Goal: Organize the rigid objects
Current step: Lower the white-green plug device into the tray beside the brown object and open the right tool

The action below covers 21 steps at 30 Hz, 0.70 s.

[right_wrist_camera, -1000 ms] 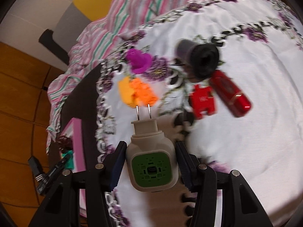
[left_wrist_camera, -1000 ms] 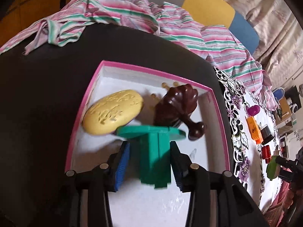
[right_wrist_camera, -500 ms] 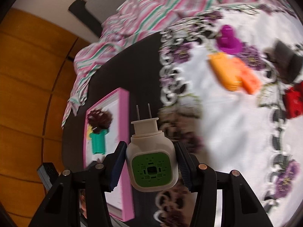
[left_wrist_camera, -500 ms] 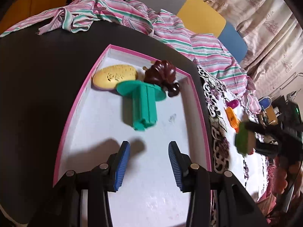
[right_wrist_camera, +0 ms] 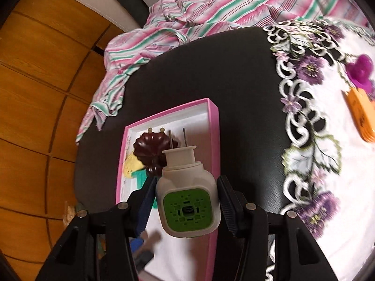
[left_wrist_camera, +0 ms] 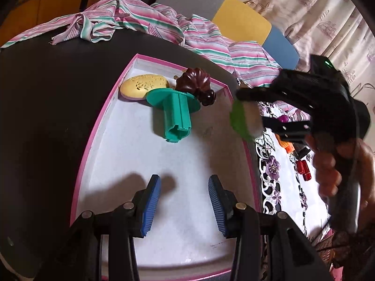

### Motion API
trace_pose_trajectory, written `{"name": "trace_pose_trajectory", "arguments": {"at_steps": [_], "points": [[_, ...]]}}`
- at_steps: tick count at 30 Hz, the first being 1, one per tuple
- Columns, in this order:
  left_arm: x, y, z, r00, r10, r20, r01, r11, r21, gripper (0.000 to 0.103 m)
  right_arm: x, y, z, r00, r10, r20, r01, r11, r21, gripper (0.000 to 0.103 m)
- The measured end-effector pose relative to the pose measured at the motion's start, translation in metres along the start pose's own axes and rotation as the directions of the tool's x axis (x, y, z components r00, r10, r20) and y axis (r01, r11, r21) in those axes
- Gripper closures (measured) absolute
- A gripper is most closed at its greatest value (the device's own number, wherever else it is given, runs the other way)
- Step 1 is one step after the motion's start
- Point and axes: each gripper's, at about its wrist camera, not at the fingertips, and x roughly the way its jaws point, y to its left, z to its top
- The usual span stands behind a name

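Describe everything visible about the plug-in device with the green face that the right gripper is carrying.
The plug-in device is a rounded, cream-white plastic body with a square lime-green face pierced by small cut-out slots around a dark central hole. A narrower cream neck ends in a flange from which two thin metal prongs stick out, pointing away from the camera. It is clamped by its sides between the pads of the right gripper and held in the air above the right rim of the pink-edged box. Nothing else touches it.
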Motion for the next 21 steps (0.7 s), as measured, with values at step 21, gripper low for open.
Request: {"name": "trace_pose_trajectory", "arguments": {"at_steps": [21], "points": [[-0.017,0.006,-0.005,1.0,-0.013,0.024,0.013,1.0,-0.015,0.061,0.029,0.05,0.023,0.956,-0.243,0.166,0.273,0.942,-0.194,0.034]]}}
